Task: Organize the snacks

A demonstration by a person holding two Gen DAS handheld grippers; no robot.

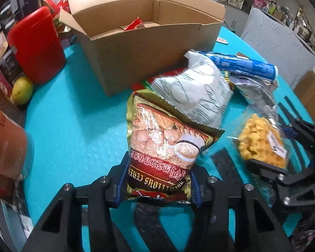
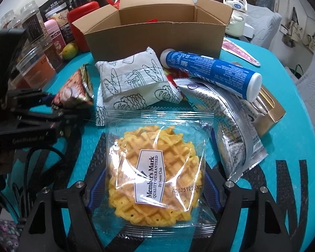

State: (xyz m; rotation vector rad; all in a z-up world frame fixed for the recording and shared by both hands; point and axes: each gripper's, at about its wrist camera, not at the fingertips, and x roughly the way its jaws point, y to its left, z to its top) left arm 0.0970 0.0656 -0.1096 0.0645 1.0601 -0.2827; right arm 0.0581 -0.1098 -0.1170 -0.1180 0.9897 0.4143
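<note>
Clearly, the left gripper (image 1: 157, 183) was clamped on the lower end of a gold and red cereal sachet (image 1: 166, 147), its blue pads pressing the packet from both sides, and the sachet rose up tilted above the turquoise table mat (image 1: 73, 130). The right gripper (image 2: 150, 185) had its two fingers at the sides of a clear-wrapped waffle (image 2: 155, 174) with a Member's Mark label; the pads touched the wrapper, but I could not tell if they really squeezed it. Behind these two lay a white bread-print packet (image 2: 134, 82), a blue tube (image 2: 210, 71) resting on a silver pouch (image 2: 231, 124), and an open cardboard box (image 2: 153, 35) with a red packet (image 1: 135, 25) inside. A red container (image 1: 37, 46) and a yellow-green fruit (image 1: 22, 90) stood left of the box.
</note>
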